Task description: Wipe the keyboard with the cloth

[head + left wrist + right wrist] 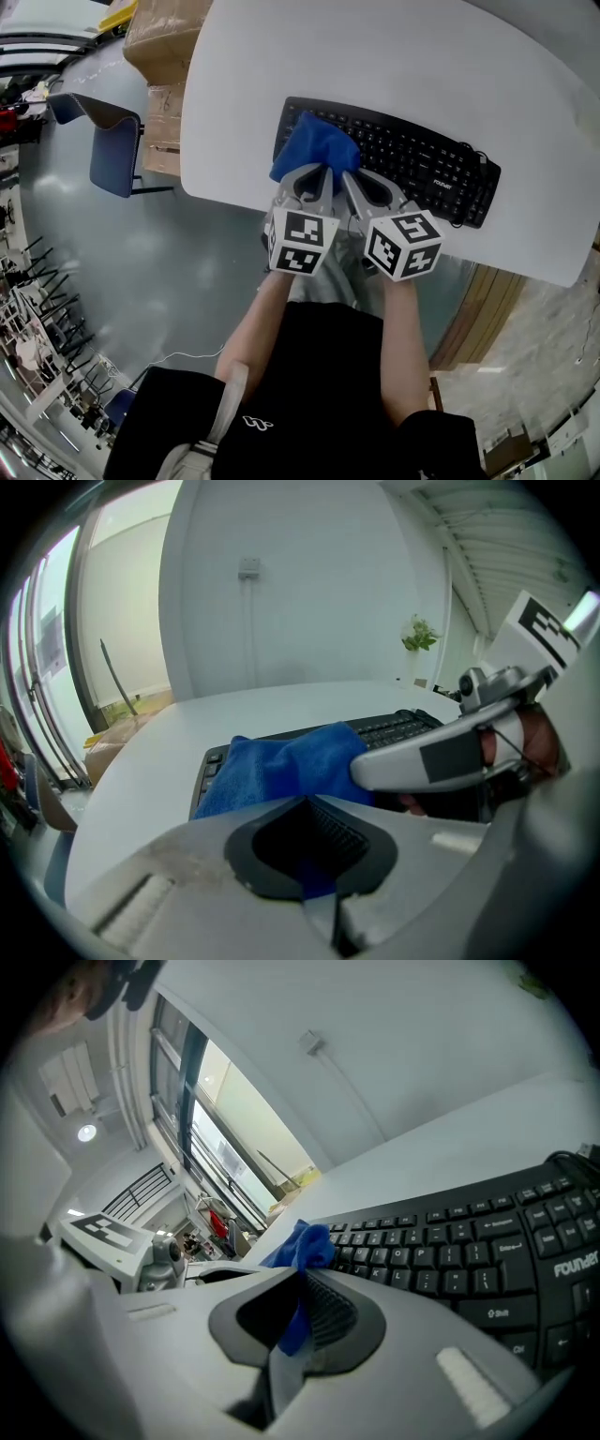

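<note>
A white table [525, 103] stands over a grey floor. At its near edge, the left gripper [322, 176] and right gripper [351, 180] each clamp narrowly on the blue cloth [314, 145]. It lies bunched on the left end of the keyboard [422, 164], probably so both hands can press while wiping.

Room setting. A white, round-edged tabletop [394, 66] stands over a glossy grey floor [150, 272]. Just off its left edge are stacked brown cardboard boxes [164, 42] and a blue chair with thin dark legs [114, 155]. Pale wooden panelling [480, 314] shows below its near right edge. Behind the table rises a plain white wall [319, 592] bearing a small grey fitting with a cable hanging from it [248, 569]. A small green leafy plant [419, 635] stands at the far right. Tall dark-framed windows [52, 667] admit daylight at left. A round ceiling lamp [86, 1132] is lit.
</note>
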